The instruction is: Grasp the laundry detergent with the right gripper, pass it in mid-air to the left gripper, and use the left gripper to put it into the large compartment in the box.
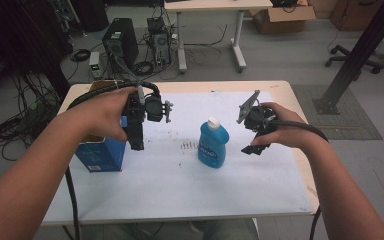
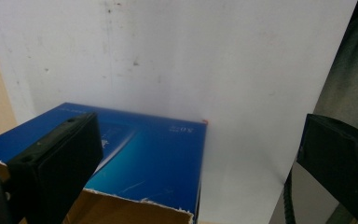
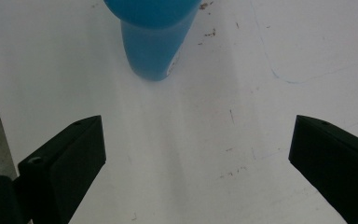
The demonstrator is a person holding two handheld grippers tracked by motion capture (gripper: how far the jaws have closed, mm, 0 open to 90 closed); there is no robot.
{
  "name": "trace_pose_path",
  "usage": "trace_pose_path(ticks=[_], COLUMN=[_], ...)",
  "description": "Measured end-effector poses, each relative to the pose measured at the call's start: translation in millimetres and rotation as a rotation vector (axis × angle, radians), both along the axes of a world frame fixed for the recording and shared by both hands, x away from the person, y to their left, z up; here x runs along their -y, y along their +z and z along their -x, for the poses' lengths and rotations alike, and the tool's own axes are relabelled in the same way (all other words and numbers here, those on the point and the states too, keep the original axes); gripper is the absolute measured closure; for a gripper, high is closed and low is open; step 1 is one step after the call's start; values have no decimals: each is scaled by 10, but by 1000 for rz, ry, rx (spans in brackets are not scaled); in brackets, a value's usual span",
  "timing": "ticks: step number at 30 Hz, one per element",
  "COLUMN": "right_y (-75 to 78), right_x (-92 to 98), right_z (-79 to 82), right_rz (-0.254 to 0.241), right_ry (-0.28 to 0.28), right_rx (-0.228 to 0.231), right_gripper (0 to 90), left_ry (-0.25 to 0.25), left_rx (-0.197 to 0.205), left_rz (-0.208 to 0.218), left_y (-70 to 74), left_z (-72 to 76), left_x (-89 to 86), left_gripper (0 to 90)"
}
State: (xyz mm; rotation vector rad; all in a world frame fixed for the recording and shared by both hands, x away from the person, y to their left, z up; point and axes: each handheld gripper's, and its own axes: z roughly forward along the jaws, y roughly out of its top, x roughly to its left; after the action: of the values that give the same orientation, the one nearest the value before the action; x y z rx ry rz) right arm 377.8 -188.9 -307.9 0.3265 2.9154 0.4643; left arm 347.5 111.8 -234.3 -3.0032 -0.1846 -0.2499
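The right gripper is held above the right half of the bench, its jaws spread wide and holding nothing; in the right gripper view they frame bare white surface with the blue bottle straight ahead, a short way beyond the jaw tips. The bottle stands upright near the centre of the bench, between the two grippers and apart from both. It looks like a translucent plastic bottle filled with blue liquid, closed by a white cap, so expect moderate weight, a smooth and possibly slippery wall, and some give under pressure. Judged from its shape, the best hold is across the lower body, below the shoulder and on the labelled area, with the jaws square to the wall; a grip at the cap or neck would likely let it swing or tip. The left gripper hangs over the blue box at the left side of the bench, jaws also wide apart and empty. The left gripper view shows that box to be cardboard with a torn, open top edge: light, easily crushed, and liable to slide if knocked. Nothing stands between the right gripper and the bottle; the box is well to the side. Beyond the bench, the floor carries a computer tower, loose cables and another table, all out of reach.
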Motion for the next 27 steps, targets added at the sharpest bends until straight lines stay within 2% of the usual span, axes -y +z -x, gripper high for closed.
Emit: trace_pose_path(ticks=[6,9,12,20,27], right_y=[39,76,111,115,100], right_x=[-30,-34,-27,-22,-24], right_z=[-1,-7,-6,-16,15], right_rz=[1,16,7,13,13], right_ry=[13,14,13,12,15], right_rx=[2,4,9,8,8], right_gripper=[38,38,38,38,37], left_ry=[-4,6,0,6,1], left_rx=[-9,-8,-8,-4,-4], left_rz=[7,-4,-3,6,-2], left_y=[2,-7,-13,3,-3], left_z=[-18,-28,-24,-31,-25], left_x=[-19,-32,-37,-50,-25], left_gripper=[4,4,4,4,4])
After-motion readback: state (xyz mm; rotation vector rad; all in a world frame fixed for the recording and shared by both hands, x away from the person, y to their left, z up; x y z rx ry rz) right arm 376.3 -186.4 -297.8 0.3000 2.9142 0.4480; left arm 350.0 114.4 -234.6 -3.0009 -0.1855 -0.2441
